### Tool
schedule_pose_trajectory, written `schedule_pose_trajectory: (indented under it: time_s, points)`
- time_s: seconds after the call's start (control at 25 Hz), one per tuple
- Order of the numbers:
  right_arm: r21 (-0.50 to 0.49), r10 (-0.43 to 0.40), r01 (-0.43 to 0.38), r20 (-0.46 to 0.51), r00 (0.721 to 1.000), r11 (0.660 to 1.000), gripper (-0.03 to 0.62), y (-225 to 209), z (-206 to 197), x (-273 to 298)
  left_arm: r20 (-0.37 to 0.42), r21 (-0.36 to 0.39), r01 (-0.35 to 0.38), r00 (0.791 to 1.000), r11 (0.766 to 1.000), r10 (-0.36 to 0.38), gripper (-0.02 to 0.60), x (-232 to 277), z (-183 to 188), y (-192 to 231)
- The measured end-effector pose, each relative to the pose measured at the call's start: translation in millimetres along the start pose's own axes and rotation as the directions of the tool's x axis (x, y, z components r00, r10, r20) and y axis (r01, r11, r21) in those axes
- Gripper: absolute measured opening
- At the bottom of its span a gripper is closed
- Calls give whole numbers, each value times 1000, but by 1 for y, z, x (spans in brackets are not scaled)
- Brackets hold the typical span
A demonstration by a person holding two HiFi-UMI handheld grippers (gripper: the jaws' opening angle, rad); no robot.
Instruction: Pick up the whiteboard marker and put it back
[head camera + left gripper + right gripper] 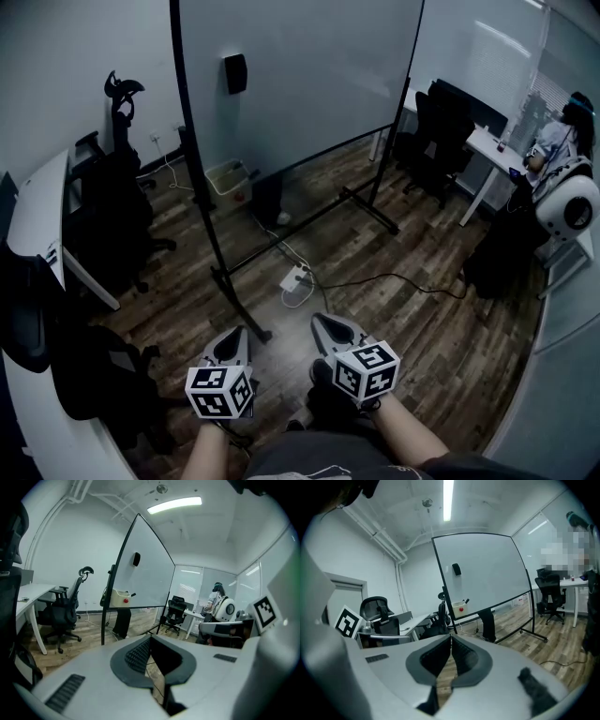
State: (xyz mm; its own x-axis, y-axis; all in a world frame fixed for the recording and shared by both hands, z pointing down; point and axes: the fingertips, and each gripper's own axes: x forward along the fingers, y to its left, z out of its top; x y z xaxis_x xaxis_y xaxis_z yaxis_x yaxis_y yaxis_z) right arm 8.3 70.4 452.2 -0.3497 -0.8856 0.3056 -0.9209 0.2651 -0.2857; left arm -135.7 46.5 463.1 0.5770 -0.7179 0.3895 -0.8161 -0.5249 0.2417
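Observation:
A tall whiteboard [300,75] on a wheeled black stand fills the middle of the room, with a black eraser [234,73] stuck to it. A small white box [228,176] with a red spot hangs at its lower edge; a dark marker [467,601] pokes out of it, seen also in the left gripper view as the marker [133,594]. My left gripper [237,336] and right gripper [325,325] are low in front of me, well short of the board. Both the left gripper [151,638] and the right gripper [451,637] are shut with nothing between the jaws.
A white power strip [296,278] and cables lie on the wood floor by the stand's foot [242,302]. Black office chairs [117,202] and a white desk [42,220] are on the left. At the back right stand another desk [487,150], chairs, and a seated person [562,141].

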Motion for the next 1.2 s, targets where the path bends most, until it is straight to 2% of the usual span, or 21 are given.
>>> schedule_pose_trajectory:
  time_s: [0.16, 0.4, 0.52, 0.76, 1.0, 1.2]
  points:
    - [-1, 11, -11, 22, 1000, 1000, 25, -20, 12, 26, 10, 6, -22, 1000, 1000, 22, 14, 19, 10, 7]
    - [-12, 64, -63, 21, 998, 998, 25, -52, 38, 84, 25, 15, -100, 995, 995, 100, 14, 60, 35, 31]
    - [-2, 91, -91, 12, 996, 996, 25, -68, 53, 108, 32, 16, -111, 993, 994, 111, 14, 85, 52, 35]
    - [-3, 135, -135, -8, 991, 991, 25, -98, 76, 145, 19, -31, -133, 991, 991, 134, 14, 130, 74, 42]
    - [16, 165, -165, -9, 986, 986, 25, -129, 95, 175, 16, -15, -180, 983, 984, 180, 14, 165, 94, 45]
    - [7, 223, -223, -15, 975, 975, 25, -143, 109, 199, 30, -23, -234, 972, 972, 234, 14, 191, 107, 50]
